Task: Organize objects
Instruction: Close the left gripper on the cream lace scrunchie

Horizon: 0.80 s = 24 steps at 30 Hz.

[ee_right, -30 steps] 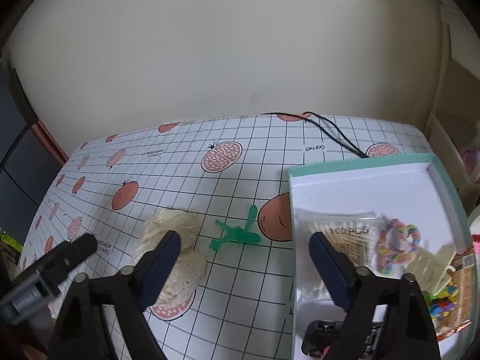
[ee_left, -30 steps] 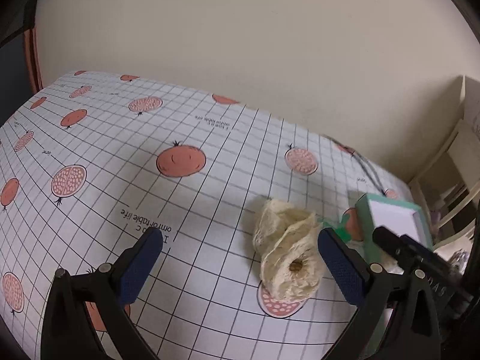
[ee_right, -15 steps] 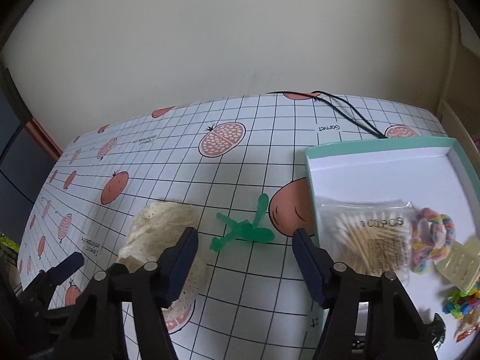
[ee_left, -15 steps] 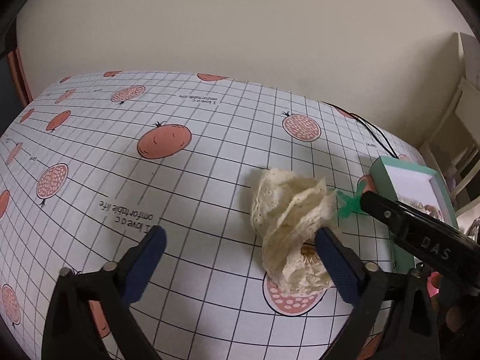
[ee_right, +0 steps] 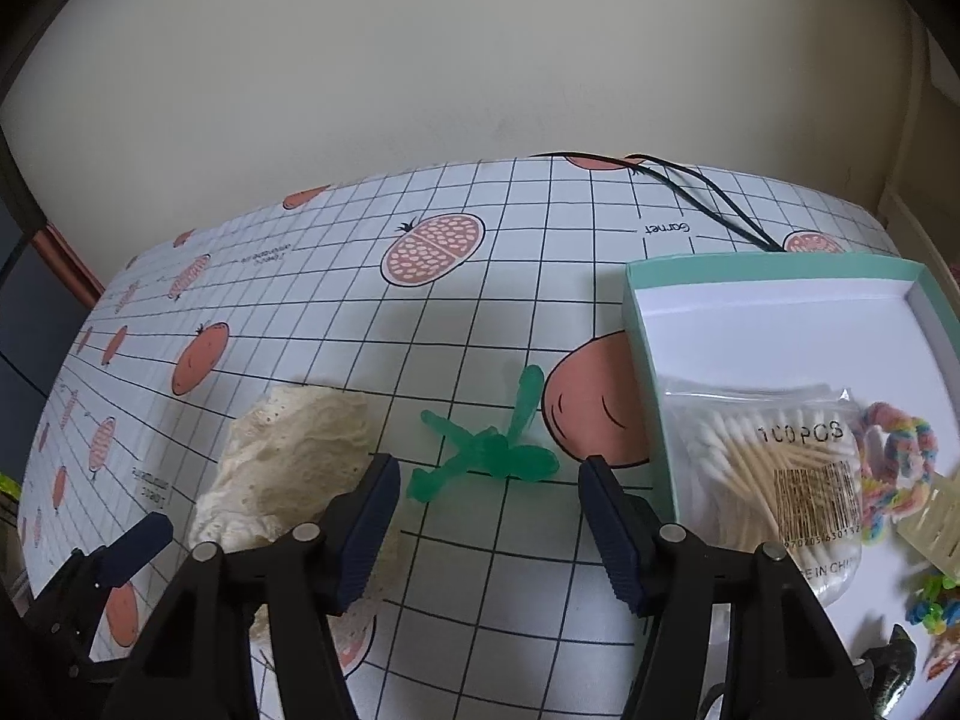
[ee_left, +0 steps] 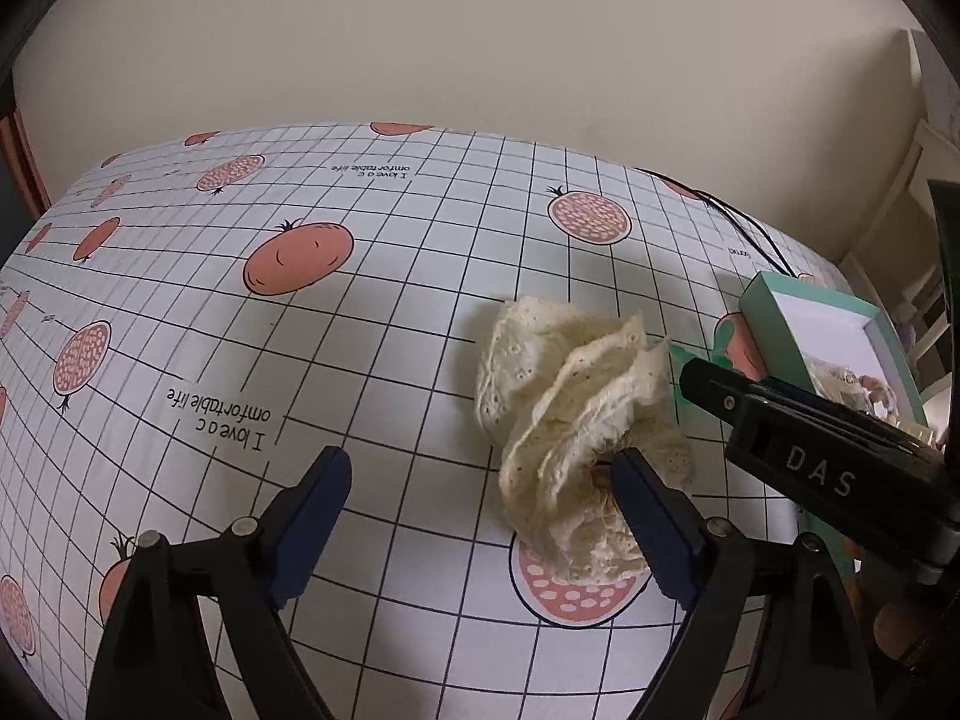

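So the desk (ee_right: 540, 312) with the fruit-print grid cover takes up most of both views, and the teal box (ee_right: 774, 267) on its right side already has cotton swabs (ee_right: 774, 468), a rainbow hair tie (ee_right: 900, 450) and some small bits in it; compared with a second ago the right hand-held gripper (ee_right: 486, 504) has swung off the box and come down over the little green plastic piece (ee_right: 480, 450), which sits on the cover between the box and the lace cloth (ee_left: 576, 420), so I'd guess that piece goes in next; its fingers are spread either side of it, not touching; the left hand-held gripper (ee_left: 480, 516) is spread wide too, right finger against the cloth, nothing pinched, hovering low.
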Motion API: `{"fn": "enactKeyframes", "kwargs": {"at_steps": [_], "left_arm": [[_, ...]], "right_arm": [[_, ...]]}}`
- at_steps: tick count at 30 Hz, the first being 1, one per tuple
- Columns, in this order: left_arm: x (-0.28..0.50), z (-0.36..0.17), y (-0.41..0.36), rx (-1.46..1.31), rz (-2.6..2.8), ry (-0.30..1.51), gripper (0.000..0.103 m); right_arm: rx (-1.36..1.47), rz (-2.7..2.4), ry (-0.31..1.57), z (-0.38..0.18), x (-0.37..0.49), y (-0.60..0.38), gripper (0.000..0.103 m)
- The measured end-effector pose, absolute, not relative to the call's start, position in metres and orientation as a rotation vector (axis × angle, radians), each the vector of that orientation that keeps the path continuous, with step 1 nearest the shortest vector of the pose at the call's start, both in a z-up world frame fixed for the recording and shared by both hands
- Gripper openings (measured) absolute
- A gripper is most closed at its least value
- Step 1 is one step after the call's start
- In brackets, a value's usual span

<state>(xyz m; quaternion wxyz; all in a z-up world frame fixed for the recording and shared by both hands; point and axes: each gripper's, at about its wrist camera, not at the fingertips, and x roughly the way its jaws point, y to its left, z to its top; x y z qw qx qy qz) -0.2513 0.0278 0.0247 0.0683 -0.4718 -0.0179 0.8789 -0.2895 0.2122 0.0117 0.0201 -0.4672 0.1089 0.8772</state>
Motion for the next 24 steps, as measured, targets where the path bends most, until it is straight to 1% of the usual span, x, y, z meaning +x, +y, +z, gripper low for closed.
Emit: {"fn": "enactKeyframes", "kwargs": {"at_steps": [1, 2, 4, 7, 10, 12, 15, 17, 21, 24], "left_arm": [[-0.251, 0.024, 0.029, -1.424, 2.646, -0.048, 0.088], [-0.251, 0.023, 0.03, -1.426, 2.643, -0.044, 0.082], [-0.252, 0.022, 0.032, -1.438, 2.637, -0.034, 0.077], [-0.252, 0.02, 0.033, -1.447, 2.631, -0.037, 0.077], [-0.252, 0.018, 0.033, -1.463, 2.629, -0.029, 0.069], [-0.252, 0.016, 0.033, -1.472, 2.621, -0.043, 0.067], [-0.252, 0.015, 0.034, -1.474, 2.616, -0.044, 0.06], [-0.253, 0.016, 0.034, -1.475, 2.611, -0.045, 0.052], [-0.253, 0.017, 0.035, -1.476, 2.6, -0.049, 0.044], [-0.252, 0.017, 0.035, -1.472, 2.597, -0.048, 0.037]], "right_arm": [[-1.449, 2.718, 0.327, 0.011, -0.29, 0.211, 0.065], [-1.448, 2.715, 0.317, 0.011, -0.29, 0.211, 0.065], [-1.447, 2.711, 0.294, 0.011, -0.291, 0.209, 0.065], [-1.446, 2.705, 0.254, 0.009, -0.291, 0.207, 0.065], [-1.446, 2.696, 0.208, 0.008, -0.292, 0.204, 0.065], [-1.447, 2.691, 0.18, 0.007, -0.293, 0.202, 0.065], [-1.45, 2.689, 0.156, 0.006, -0.293, 0.2, 0.063], [-1.456, 2.691, 0.148, 0.005, -0.293, 0.199, 0.059], [-1.453, 2.688, 0.155, 0.005, -0.292, 0.2, 0.055], [-1.457, 2.691, 0.158, 0.006, -0.292, 0.2, 0.055]]}}
